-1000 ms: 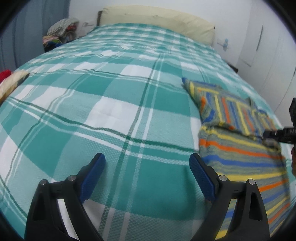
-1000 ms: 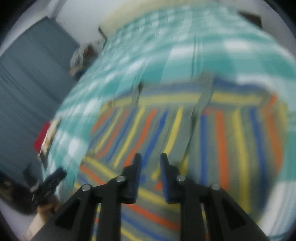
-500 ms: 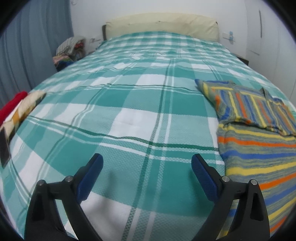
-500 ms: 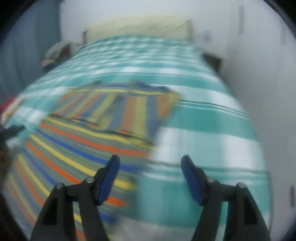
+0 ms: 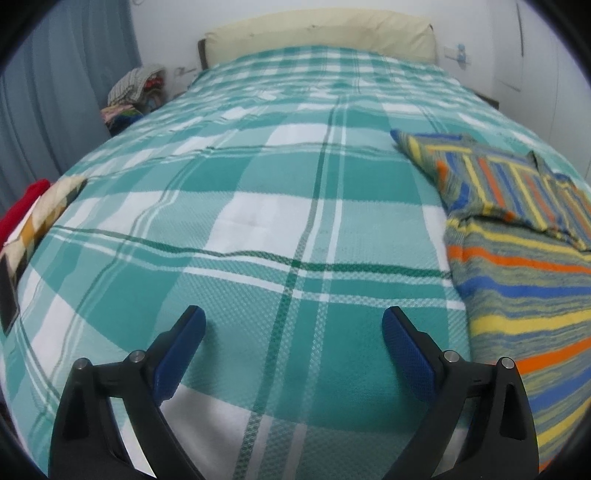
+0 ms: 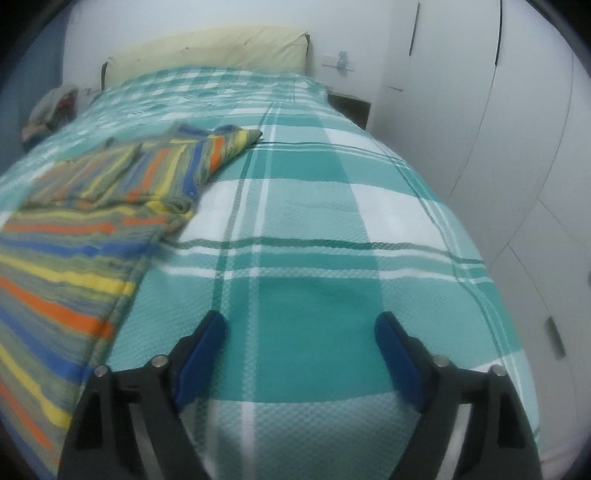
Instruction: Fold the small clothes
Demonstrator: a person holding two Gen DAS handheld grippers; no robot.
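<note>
A striped knit garment in grey, yellow, orange and blue lies flat on the bed, its far part folded back over itself. It sits at the right in the left wrist view and at the left in the right wrist view. My left gripper is open and empty over bare blanket, left of the garment. My right gripper is open and empty over bare blanket, right of the garment. Neither touches the garment.
The bed carries a teal and white plaid blanket with a cream headboard cushion. Folded clothes lie at the left edge. A clothes pile stands beside the bed. White wardrobe doors stand at the right.
My right gripper opened from shut, let go of the striped garment and swung right onto bare blanket. My left gripper stayed open and shifted slightly.
</note>
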